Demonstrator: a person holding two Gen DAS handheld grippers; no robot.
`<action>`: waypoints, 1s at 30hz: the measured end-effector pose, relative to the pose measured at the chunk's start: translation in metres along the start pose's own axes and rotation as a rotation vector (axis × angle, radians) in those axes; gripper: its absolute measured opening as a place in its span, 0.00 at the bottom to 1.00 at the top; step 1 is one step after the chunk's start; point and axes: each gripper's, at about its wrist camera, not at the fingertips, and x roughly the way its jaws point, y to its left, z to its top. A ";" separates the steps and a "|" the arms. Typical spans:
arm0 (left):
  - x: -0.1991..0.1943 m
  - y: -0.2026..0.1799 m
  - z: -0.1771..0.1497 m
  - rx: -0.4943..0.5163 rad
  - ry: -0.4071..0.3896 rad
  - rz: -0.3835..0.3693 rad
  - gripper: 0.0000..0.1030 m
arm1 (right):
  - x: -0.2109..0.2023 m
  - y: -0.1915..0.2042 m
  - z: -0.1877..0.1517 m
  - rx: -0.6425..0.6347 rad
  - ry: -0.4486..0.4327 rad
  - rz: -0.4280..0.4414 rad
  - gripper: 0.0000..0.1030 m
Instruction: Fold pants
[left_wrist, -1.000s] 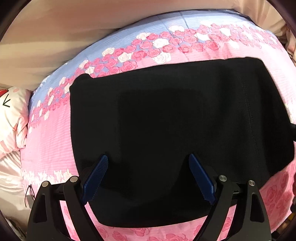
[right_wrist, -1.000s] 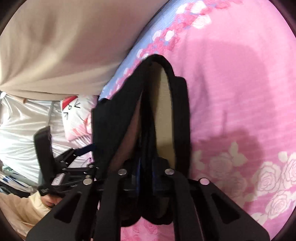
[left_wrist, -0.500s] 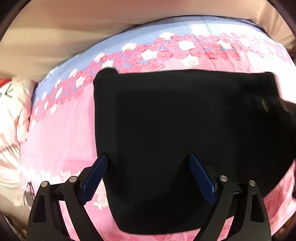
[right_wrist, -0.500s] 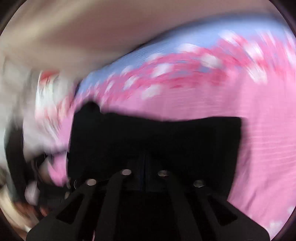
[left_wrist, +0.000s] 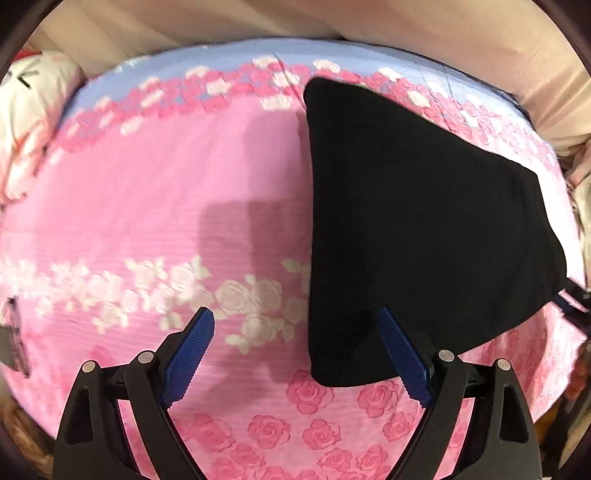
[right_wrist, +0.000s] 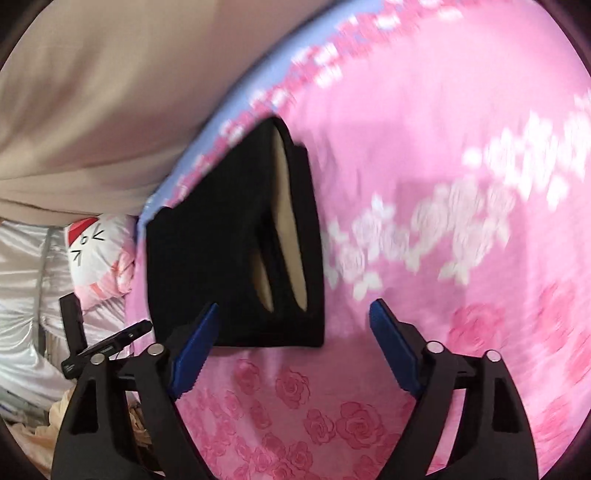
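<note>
The black pants lie folded flat on the pink rose-print bedspread, to the right in the left wrist view. My left gripper is open and empty, hovering over their near left corner. In the right wrist view the folded pants show their open end with beige lining between the layers. My right gripper is open and empty, just in front of the pants' near edge. Part of the right gripper shows at the pants' right edge in the left wrist view.
A white cartoon-print pillow lies beside the bed, also showing in the left wrist view. A beige curtain hangs behind the bed. A black gripper part sits at the left. The bedspread's blue band marks the far edge.
My right gripper has opened and let go of the pants, which now lie folded. My left gripper has shifted left, so the pants sit further right in its view.
</note>
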 end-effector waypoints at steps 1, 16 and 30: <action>0.004 -0.002 -0.001 0.001 0.003 -0.002 0.85 | 0.008 0.000 -0.004 0.021 0.002 0.010 0.75; 0.033 -0.016 0.014 0.024 0.077 -0.245 0.30 | 0.009 0.048 0.002 0.121 -0.012 -0.002 0.30; -0.002 0.000 -0.081 0.091 0.232 -0.275 0.29 | -0.062 -0.012 -0.100 0.229 -0.001 -0.083 0.48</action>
